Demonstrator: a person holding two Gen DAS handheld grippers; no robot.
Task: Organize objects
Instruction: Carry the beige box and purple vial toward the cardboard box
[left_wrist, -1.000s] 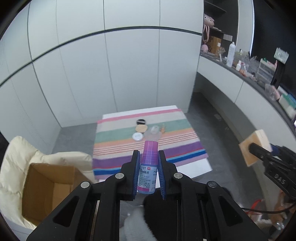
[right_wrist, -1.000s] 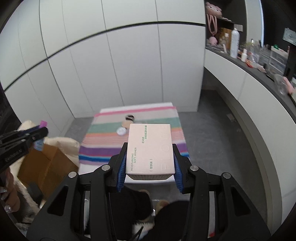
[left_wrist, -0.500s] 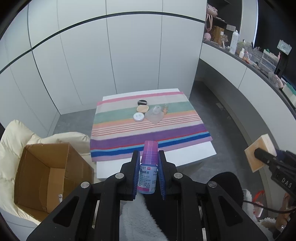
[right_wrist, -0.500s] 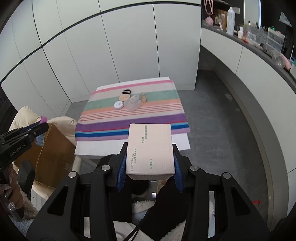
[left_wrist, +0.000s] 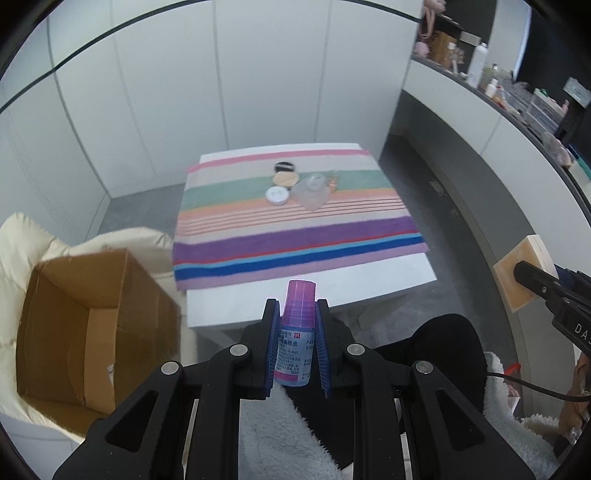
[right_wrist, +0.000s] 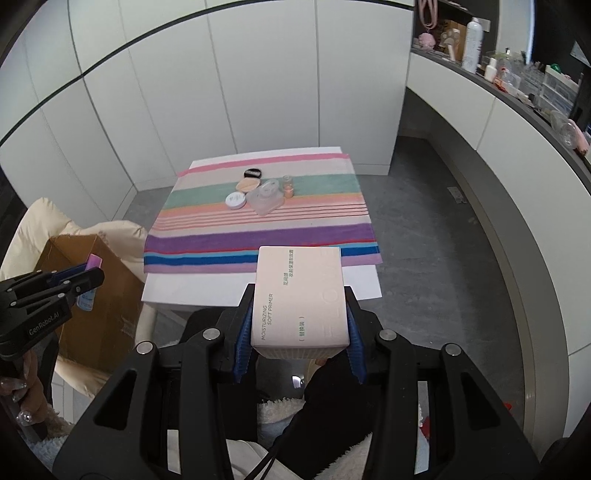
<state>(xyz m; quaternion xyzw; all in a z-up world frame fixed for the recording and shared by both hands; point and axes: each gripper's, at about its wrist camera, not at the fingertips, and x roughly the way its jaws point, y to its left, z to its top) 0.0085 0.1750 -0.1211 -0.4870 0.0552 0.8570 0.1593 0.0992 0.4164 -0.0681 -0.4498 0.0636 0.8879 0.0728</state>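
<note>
Left gripper: clamped on a small bottle, blue pads pressed against both its sides; held in the air short of the near edge of the table.
Small bottle: upright between the fingers, purple cap on top, blue and pink label with printed text facing the camera; seen also from the right wrist at the far left, over the cardboard box.
Right gripper: closed around a pale pink carton, pads flat on its two long sides; held above the near edge of the table.
Pale pink carton: lying flat, top face up, printed "MOISTURIZING SOFT PRIMER"; far end overlaps the striped cloth in view.
Table: white, low, mostly covered by a striped cloth.
On the cloth, far half: black round case, tan round puff just in front of it, white round jar nearer still, clear plastic piece beside these, small orange vial just right of that; all close together, well apart from both grippers.
Cardboard box: open, left of the table, resting against a cream cushion; contents hard to tell.
Counter: along the right wall, crowded with bottles and small items too small to name.
</note>
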